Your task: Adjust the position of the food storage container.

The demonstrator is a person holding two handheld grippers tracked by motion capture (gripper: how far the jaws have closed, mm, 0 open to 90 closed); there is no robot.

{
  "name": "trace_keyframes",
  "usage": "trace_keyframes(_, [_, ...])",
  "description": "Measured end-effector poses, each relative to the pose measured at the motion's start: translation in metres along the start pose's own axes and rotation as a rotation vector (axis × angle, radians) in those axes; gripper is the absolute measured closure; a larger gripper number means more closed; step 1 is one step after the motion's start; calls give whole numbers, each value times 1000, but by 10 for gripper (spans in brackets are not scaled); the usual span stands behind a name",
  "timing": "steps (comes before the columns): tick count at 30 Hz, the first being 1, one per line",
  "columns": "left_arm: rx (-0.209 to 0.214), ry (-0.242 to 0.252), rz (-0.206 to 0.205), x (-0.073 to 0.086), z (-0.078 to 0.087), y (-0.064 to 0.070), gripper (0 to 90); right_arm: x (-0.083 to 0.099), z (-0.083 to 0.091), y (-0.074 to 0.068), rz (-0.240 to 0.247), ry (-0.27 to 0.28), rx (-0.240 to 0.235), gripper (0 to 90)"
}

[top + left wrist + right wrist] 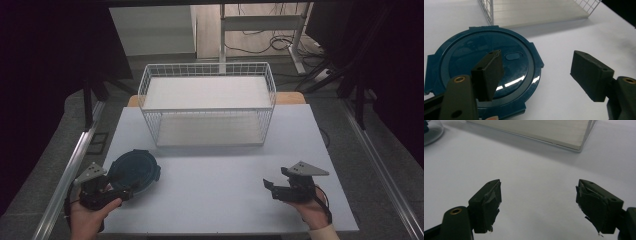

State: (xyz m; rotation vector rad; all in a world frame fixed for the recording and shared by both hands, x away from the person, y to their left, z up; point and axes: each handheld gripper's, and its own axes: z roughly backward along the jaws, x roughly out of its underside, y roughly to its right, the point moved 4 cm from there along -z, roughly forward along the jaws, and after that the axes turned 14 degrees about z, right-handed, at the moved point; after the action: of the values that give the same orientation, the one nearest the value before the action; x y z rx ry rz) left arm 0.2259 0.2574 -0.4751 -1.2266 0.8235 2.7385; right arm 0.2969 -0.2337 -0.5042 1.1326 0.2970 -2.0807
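Observation:
A round dark-blue lid [133, 172] with tabs on its rim lies at the front left of the table [215, 190]. My left gripper [125, 192] stands open at its near edge. In the left gripper view one jaw hovers over the lid [469, 57] and the other over bare table, with nothing between them [537, 60]. At the front right, my right gripper [270, 186] is open above the bare table, its worn pads [490, 202] wide apart around nothing [539, 185].
A white wire basket [207, 107] with a pale flat bottom stands at the back middle of the table; its base [536, 130] and its corner [486, 12] show. A clear rounded edge [432, 131] sits at the right gripper view's top left. Floor cables lie beyond.

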Motion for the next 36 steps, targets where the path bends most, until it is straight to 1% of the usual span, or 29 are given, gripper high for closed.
trace_keyframes(1, [3, 0, -4, -1, 1, -1, 270, 0, 0, 0, 3, 2, -3, 200])
trace_keyframes(3, [7, 5, 3, -2, 3, -2, 301, 0, 0, -1, 6, 0, -6, 198])
trace_keyframes(5, [7, 9, 17, -2, 5, -4, 319, 0, -1, -1, 7, -3, -11, 197])
trace_keyframes(7, [6, 2, 21, -3, 6, -6, 320, 1, -2, -2, 15, -9, -12, 195])
trace_keyframes(8, [2, -8, 16, -3, 6, -7, 316, 1, -2, -2, 20, -12, -11, 193])
trace_keyframes(10, [-19, -26, -4, -2, 6, -8, 294, 0, -2, -4, 35, -11, -12, 193])
trace_keyframes(11, [-26, -29, -10, -3, 6, -8, 291, 0, -2, -4, 44, -8, -15, 192])
trace_keyframes(14, [-32, -27, -6, -4, 8, -12, 277, 0, -2, -5, 48, -4, -19, 191])
trace_keyframes(17, [-46, -19, 8, -6, 13, -20, 263, -1, -2, -4, 50, 4, -13, 191])
trace_keyframes(19, [-64, -10, 27, -8, 17, -27, 241, -1, -1, -3, 56, 11, -7, 188])
trace_keyframes(22, [-83, 0, 62, -9, 20, -39, 234, -1, -1, -1, 53, 19, -2, 187])
trace_keyframes(24, [-91, 4, 85, -10, 23, -47, 232, -1, -1, 0, 49, 15, 3, 187])
trace_keyframes(27, [-67, 2, 119, -10, 24, -56, 226, 0, -1, 1, 50, 11, 9, 187])
trace_keyframes(28, [-73, 5, 128, -10, 25, -59, 223, 0, -1, 1, 52, 9, 12, 187])
trace_keyframes(32, [-99, 17, 147, -9, 25, -69, 225, 1, -2, 1, 54, 8, 16, 187])
trace_keyframes(36, [-147, 25, 145, -8, 22, -82, 265, 1, -2, 1, 56, 5, 17, 186])
